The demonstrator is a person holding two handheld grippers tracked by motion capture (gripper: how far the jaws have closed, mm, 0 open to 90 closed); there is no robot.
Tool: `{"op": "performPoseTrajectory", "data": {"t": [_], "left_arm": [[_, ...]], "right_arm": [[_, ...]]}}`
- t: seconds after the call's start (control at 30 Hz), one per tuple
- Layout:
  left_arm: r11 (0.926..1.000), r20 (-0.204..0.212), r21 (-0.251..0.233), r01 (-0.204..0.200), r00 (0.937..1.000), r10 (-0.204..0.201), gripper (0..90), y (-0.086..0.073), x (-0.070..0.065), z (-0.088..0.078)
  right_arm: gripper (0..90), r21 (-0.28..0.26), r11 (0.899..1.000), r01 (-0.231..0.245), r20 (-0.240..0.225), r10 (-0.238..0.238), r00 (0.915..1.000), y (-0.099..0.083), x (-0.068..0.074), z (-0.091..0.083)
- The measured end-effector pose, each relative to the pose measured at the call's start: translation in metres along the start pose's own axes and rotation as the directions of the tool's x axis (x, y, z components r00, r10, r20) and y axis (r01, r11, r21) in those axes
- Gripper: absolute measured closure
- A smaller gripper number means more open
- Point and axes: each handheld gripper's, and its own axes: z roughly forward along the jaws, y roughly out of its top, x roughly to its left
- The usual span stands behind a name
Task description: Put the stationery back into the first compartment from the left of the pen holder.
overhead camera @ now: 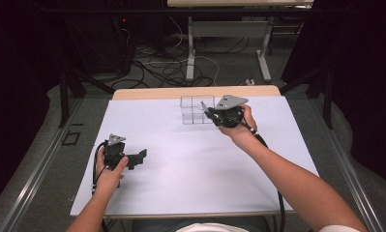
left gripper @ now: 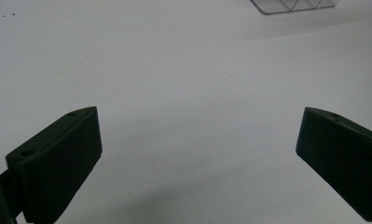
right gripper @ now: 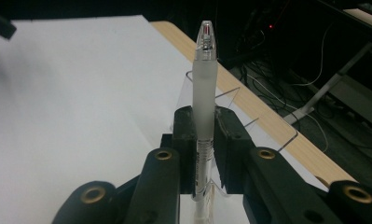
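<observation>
**Pen clamped in your right fingers, at the clear organiser**

The pen (right gripper: pixel 204 93) is a frosted, translucent one; it sits gripped between your right gripper (right gripper: pixel 204 140)'s fingers (right gripper: pixel 183 140), which are closed tight on its lower barrel; its long axis runs straight out along the fingers, with the tip end leading away from your hand; in the high view that axis points leftward and slightly up across the clear divided organiser (overhead camera: pixel 196 110), and the pen's free end lies over its compartments; which cell it lines up with you cannot tell from here.

The organiser stands near the far edge of the white worktop (overhead camera: pixel 181 164), just beside the right gripper (overhead camera: pixel 224 116); so the judgement is that any drop into a cell turns on tipping the pen's long axis down toward upright over one opening.

Your left gripper (overhead camera: pixel 127 159) is well apart, low at the near left of the worktop; its fingers (left gripper: pixel 58 163) are spread wide with nothing between them; the organiser's corner shows far ahead of it; the right hand is plainly the nearer one.
</observation>
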Motion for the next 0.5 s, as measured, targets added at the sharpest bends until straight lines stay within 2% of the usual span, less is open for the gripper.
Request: {"op": "performPoseTrajectory", "data": {"t": [0.07, 0.13, 0.17, 0.2, 0.3, 0.43, 0.5], "left_arm": [[1.0, 0.001, 0.0, 0.0, 1.0, 0.0, 0.1, 0.0, 0.0, 0.0], [1.0, 0.0, 0.0, 0.001, 1.0, -0.001, 0.1, 0.0, 0.0, 0.0], [1.0, 0.0, -0.003, 0.006, 1.0, -0.006, 0.1, 0.0, 0.0, 0.0], [1.0, 0.002, 0.001, 0.004, 1.0, -0.004, 0.1, 0.0, 0.0, 0.0], [1.0, 0.001, 0.0, -0.001, 1.0, 0.001, 0.1, 0.0, 0.0, 0.0], [1.0, 0.002, -0.001, 0.0, 1.0, 0.0, 0.1, 0.0, 0.0, 0.0], [0.9999, 0.008, -0.002, 0.011, 0.9999, -0.011, 0.1, 0.0, 0.0, 0.0]], "right_arm": [[79.6, -0.012, 1.0, -0.015, 0.002, 0.015, 0.9999, 0.001, -0.001, 0.001], [79.6, -0.029, 0.998, -0.056, 0.001, 0.056, 0.9984, 0.004, -0.002, 0.004], [79.6, -0.029, 0.998, -0.056, 0.001, 0.056, 0.9984, 0.004, -0.002, 0.004], [79.6, -0.053, 0.996, -0.077, 0.011, 0.077, 0.9969, 0.008, -0.002, 0.006], [79.6, -0.07, 0.993, -0.093, 0.014, 0.094, 0.9955, 0.012, -0.003, 0.008], [79.6, -0.109, 0.985, -0.132, 0.014, 0.134, 0.9909, 0.022, -0.003, 0.015], [79.6, -0.119, 0.982, -0.146, 0.015, 0.149, 0.9887, 0.024, -0.004, 0.018]]}}
